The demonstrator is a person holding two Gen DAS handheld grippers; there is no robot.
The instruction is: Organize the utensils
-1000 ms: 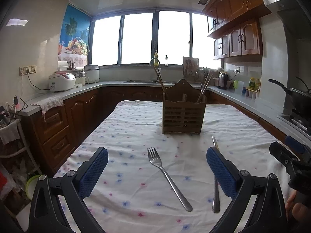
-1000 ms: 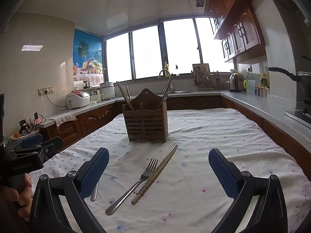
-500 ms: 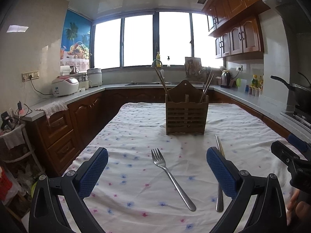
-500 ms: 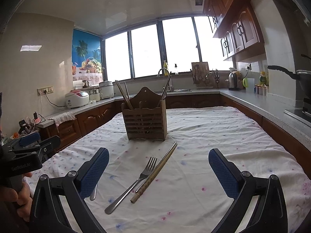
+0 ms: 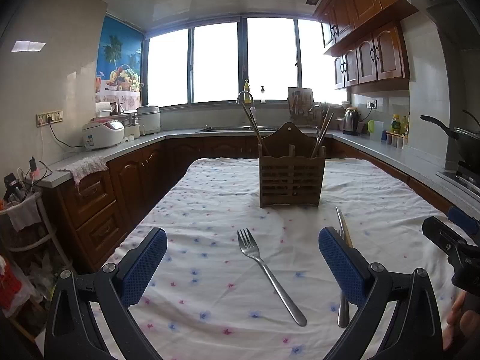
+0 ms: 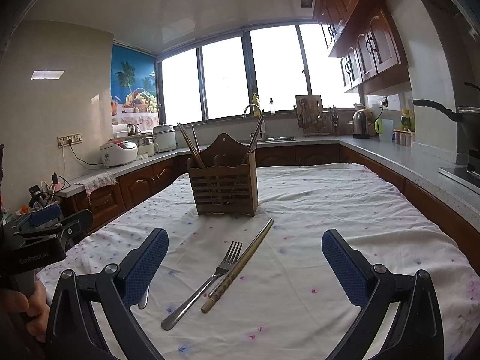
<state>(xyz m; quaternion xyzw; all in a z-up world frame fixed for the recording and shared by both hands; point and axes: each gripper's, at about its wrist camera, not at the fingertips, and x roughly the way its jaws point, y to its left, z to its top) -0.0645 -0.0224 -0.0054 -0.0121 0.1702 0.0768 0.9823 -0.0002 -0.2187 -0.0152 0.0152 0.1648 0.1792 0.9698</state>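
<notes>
Both claws wide open over loose cutlery, holder beyond.

Nearest, the left gripper [image 5: 243,258] and right gripper [image 6: 244,256] gape wide, each holding nothing. Short of the holder [image 6: 223,187] on the cloth [image 6: 345,210] lie a fork [image 5: 265,270], then a second fork [image 6: 207,279] touching the chopsticks [image 6: 240,265]; more chopsticks stand in the holder (so sorting seems partway). Next likely: close on one piece and carry it to the holder. The left gripper's body reads "GenRobot.AI".
</notes>
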